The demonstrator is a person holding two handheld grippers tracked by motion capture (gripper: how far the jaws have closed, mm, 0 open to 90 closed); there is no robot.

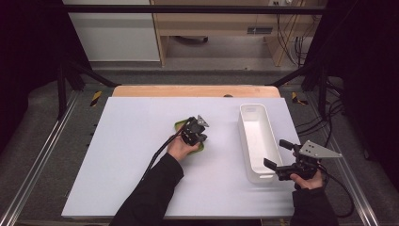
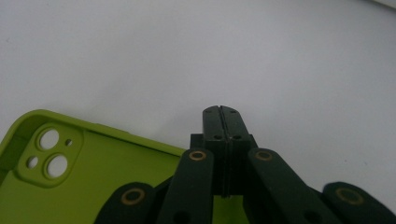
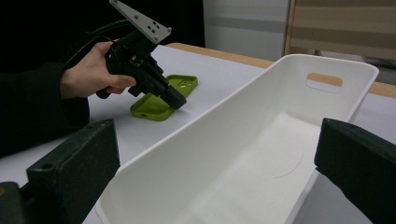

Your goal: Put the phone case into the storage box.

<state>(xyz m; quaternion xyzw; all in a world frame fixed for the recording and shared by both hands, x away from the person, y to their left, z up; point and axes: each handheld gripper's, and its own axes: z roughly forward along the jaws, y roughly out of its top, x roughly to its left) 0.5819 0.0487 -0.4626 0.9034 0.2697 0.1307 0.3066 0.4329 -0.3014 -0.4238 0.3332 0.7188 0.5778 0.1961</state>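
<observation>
High view: left gripper [image 1: 199, 135] sits mid-frame over green phone case [image 1: 180, 125], jaws pressed together at case's edge, nothing visibly pinched. Looks like tips set against rim to nudge or tip case, just my guess. Right gripper [image 1: 281, 153] at lower right, jaws spread wide around near end of white bin [image 1: 250, 109], probably steadying it for drop-off.

Lime-green phone case [image 2: 88, 182] flat on table, hollow side up.
</observation>
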